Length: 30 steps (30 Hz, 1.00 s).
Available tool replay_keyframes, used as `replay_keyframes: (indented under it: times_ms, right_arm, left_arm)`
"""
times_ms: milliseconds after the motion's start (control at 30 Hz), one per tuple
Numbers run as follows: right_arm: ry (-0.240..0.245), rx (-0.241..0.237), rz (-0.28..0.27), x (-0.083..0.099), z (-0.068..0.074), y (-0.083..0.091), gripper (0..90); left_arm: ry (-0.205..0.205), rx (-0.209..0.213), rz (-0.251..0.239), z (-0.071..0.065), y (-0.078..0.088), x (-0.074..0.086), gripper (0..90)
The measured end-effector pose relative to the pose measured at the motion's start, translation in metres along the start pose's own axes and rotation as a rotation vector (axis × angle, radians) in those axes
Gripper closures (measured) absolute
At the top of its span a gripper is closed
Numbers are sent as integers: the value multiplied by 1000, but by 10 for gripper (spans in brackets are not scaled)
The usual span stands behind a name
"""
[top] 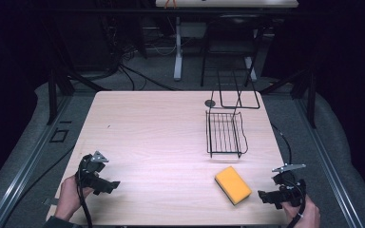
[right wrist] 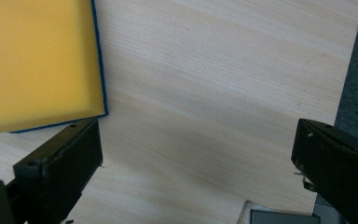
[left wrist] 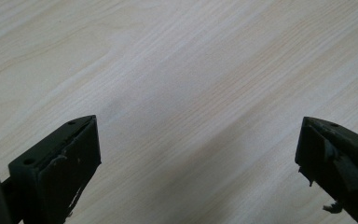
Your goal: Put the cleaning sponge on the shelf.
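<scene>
Yellow sponge (top: 233, 185) (blue underside edge seen from the right gripper view) lies flat on the counter (top: 161, 137), near side of the black wire rack (top: 225, 134). Right gripper (top: 264, 195) just right of the sponge, jaws spread, nothing between them. Left gripper (top: 110, 186) well left of the sponge, jaws spread over bare wood.
</scene>
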State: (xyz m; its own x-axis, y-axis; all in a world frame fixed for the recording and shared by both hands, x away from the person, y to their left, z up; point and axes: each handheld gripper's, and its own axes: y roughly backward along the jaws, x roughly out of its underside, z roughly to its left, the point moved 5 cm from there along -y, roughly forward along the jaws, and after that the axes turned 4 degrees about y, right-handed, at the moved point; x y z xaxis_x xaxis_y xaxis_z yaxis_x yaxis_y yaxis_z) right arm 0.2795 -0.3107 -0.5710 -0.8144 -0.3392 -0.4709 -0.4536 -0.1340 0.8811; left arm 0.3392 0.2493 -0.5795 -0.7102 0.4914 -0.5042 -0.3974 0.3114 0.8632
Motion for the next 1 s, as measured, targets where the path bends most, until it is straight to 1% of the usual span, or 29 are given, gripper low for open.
replay_keyframes:
  times_ms: [67,100,167,233,300,400,433,500,567,633,700,733,800,1000]
  right_arm:
    - [5,-1,-6,-1,2,1,13]
    - [8,-2,-2,-1,3,2,13]
    - [11,1,-12,0,7,5,10]
    - [13,-8,-21,0,11,7,5]
    - [26,-16,-24,-2,17,8,0]
    - [46,-13,-11,-4,23,8,0]
    - [46,-13,-11,-4,23,8,0]
    - [55,-22,3,-5,28,8,0]
    - [63,-28,-4,-6,29,7,0]
    - [75,-44,-4,-8,34,9,0]
    - [77,-60,-22,-9,37,8,0]
    - [84,-70,-10,-10,38,9,0]
    - [100,-98,-13,-11,43,8,0]
    - [154,-123,5,-16,55,3,0]
  left_arm:
    - [-2,-4,3,-1,-1,0,2]
    - [-8,-6,11,-1,-1,0,3]
    - [-13,-6,22,-1,-2,1,3]
    - [-18,-10,22,-2,-2,1,3]
    - [-16,-10,19,-2,-2,1,3]
    - [-15,-7,20,-2,-1,1,3]
    - [-15,-7,20,-2,-1,1,3]
    - [-12,-11,24,-1,-2,1,3]
    - [-13,-15,25,-1,-2,1,3]
    - [-13,-15,23,-2,-2,1,3]
    - [-12,-10,22,-2,-1,1,3]
    - [-12,-10,23,-2,-1,1,3]
    - [-14,-6,22,-2,-1,1,3]
    - [-14,-6,23,-2,-2,1,3]
